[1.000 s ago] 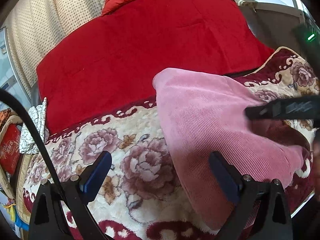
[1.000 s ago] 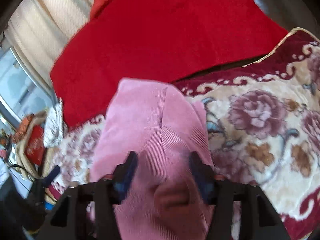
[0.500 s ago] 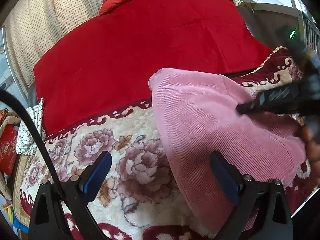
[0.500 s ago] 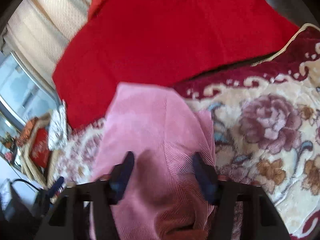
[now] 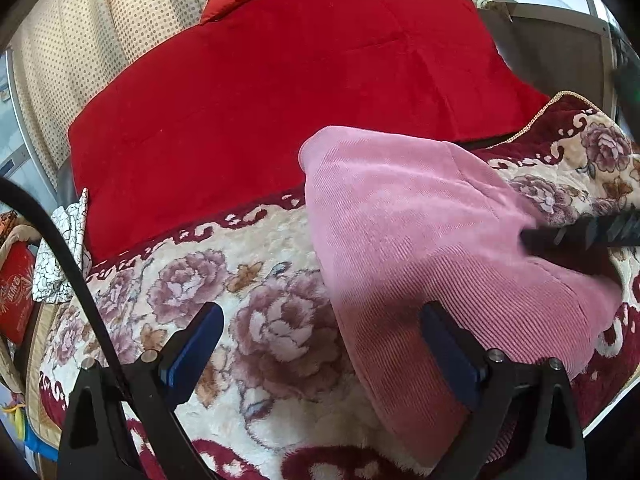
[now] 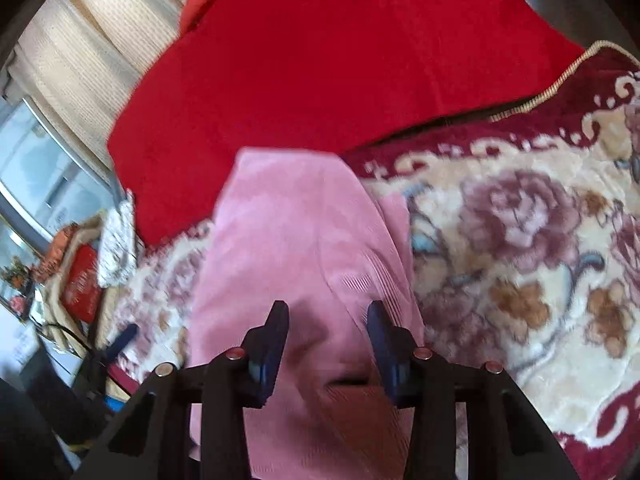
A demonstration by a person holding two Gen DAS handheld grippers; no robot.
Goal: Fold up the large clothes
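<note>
A folded pink ribbed garment (image 5: 420,232) lies on a floral plush blanket (image 5: 260,280); it also shows in the right wrist view (image 6: 292,240). My left gripper (image 5: 320,344) is open above the blanket, its right finger over the garment's left edge, holding nothing. My right gripper (image 6: 328,336) sits over the garment's near end with its jaws part closed around a raised fold of pink cloth. Whether the pads pinch the cloth I cannot tell. The right gripper also shows dark at the right edge of the left wrist view (image 5: 588,232).
A large red cloth (image 5: 300,80) covers the back of the surface. Dotted curtains (image 5: 100,20) hang behind. A patterned white cloth (image 5: 64,240) and a red box (image 5: 16,292) sit off the left edge. A black cable (image 5: 60,248) crosses the left side.
The right gripper's jaws have narrowed over the garment's near end. The left gripper has shifted slightly and stays open.
</note>
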